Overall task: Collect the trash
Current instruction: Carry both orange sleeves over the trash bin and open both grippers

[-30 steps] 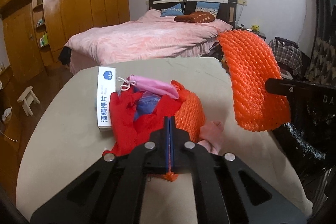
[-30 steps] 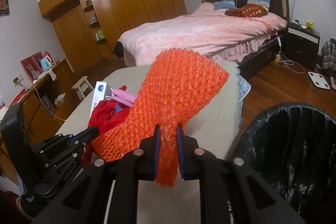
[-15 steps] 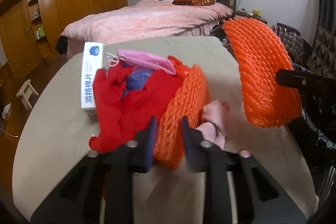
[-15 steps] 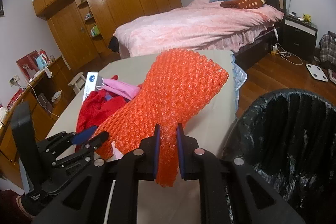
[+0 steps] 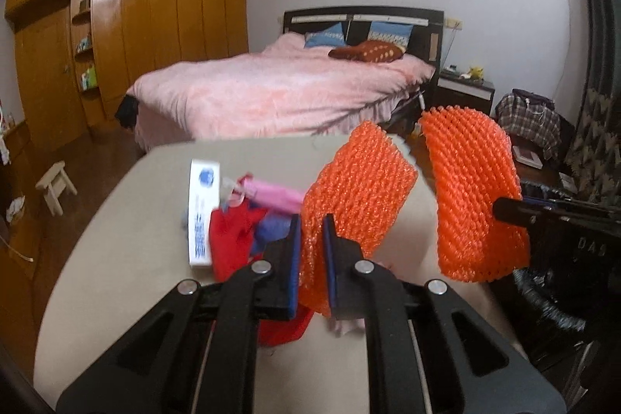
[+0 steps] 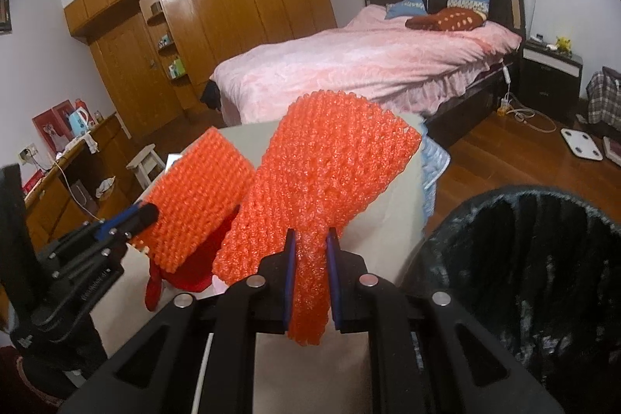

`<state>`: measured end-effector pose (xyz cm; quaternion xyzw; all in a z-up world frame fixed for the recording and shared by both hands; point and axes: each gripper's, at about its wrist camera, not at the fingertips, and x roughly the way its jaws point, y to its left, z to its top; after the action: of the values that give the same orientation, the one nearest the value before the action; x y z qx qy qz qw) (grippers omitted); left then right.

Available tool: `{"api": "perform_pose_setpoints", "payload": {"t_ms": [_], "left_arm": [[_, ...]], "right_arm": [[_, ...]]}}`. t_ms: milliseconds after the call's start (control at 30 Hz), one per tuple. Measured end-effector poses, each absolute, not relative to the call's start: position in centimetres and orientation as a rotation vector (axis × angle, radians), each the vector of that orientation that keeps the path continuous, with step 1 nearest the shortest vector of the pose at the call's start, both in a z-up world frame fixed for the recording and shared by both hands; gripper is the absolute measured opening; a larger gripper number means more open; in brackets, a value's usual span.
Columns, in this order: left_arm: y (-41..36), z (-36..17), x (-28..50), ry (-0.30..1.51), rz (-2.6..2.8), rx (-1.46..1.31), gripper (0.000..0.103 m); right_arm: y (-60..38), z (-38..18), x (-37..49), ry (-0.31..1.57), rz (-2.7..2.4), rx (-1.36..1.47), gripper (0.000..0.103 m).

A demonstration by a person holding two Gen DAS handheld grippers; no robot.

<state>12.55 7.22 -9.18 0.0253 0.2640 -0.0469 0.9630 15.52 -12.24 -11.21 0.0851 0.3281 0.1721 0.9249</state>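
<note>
My left gripper (image 5: 310, 224) is shut on an orange foam net (image 5: 357, 189) and holds it lifted above the beige table (image 5: 116, 251). My right gripper (image 6: 309, 239) is shut on a second orange foam net (image 6: 333, 177), held up beside the black-lined trash bin (image 6: 543, 278). In the left wrist view that second net (image 5: 473, 193) hangs at the right. In the right wrist view the left gripper's net (image 6: 198, 200) shows at the left. A pile of red cloth (image 5: 233, 239), a pink mask (image 5: 271, 194) and a white box (image 5: 202, 216) lies on the table.
A pink bed (image 6: 368, 64) stands beyond the table. Wooden wardrobes (image 6: 217, 6) line the far wall. A small white stool (image 5: 54, 185) stands on the floor at the left. A white scale (image 6: 582, 144) lies on the wood floor at the right.
My left gripper opened, closed on the orange net that lay on the pile and lifted it off the table. My right gripper kept its net and stayed near the bin.
</note>
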Motion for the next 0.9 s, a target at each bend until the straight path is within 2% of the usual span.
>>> {"api": "perform_pose_setpoints", "payload": {"t_ms": [300,733,800,867,900], "left_arm": [[1.5,-7.7,12.4,0.518,-0.201,0.077,0.01],[-11.0,-9.4,12.9,0.538,-0.415,0.135,0.01],[-12.4,-9.9,13.2,0.558,-0.442,0.14,0.011],[-13.7,-10.6,13.5,0.583,-0.468,0.138,0.017],[-13.8,-10.9,13.8,0.592,-0.477,0.135,0.025]], "right_arm": [[-17.7,-9.5,12.9,0.648,0.226,0.164,0.015],[-27.7,-11.1,9.7,0.679,-0.037,0.201,0.015],[-28.7,-11.7,9.6,0.691,-0.071,0.199,0.021],[-29.5,-12.2,9.5,0.699,-0.099,0.201,0.023],[-29.9,-12.5,9.4,0.704,-0.109,0.206,0.027]]}}
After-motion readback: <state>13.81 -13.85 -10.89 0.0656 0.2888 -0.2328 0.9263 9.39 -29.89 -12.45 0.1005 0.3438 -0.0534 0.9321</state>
